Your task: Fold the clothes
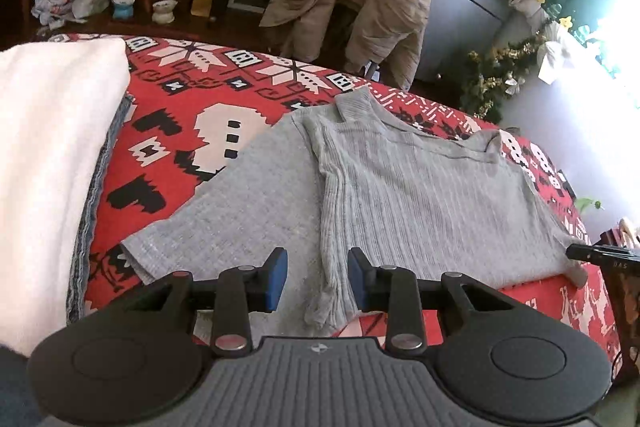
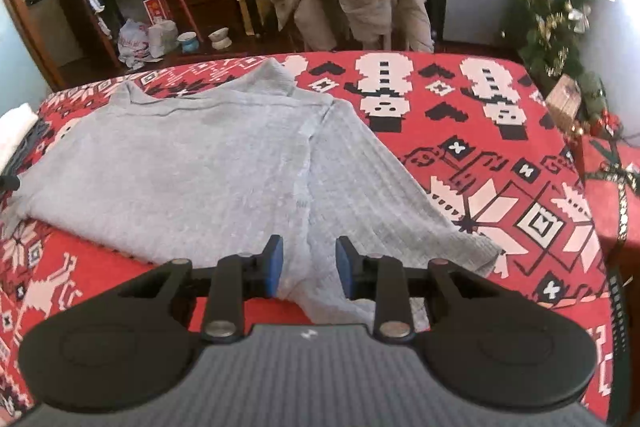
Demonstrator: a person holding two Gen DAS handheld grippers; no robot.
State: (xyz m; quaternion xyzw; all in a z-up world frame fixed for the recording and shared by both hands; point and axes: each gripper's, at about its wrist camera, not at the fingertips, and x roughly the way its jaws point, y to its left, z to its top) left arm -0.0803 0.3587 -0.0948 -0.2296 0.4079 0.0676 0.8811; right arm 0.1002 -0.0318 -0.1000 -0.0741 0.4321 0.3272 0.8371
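A grey sweater (image 1: pixel 400 195) lay spread flat on the red patterned blanket (image 1: pixel 168 147), collar away from the cameras. The left gripper (image 1: pixel 317 277) hung released over the sweater's near left sleeve seam; the right gripper (image 2: pixel 309 267) hung likewise released above the near right hem, jaws apart, grasping nothing
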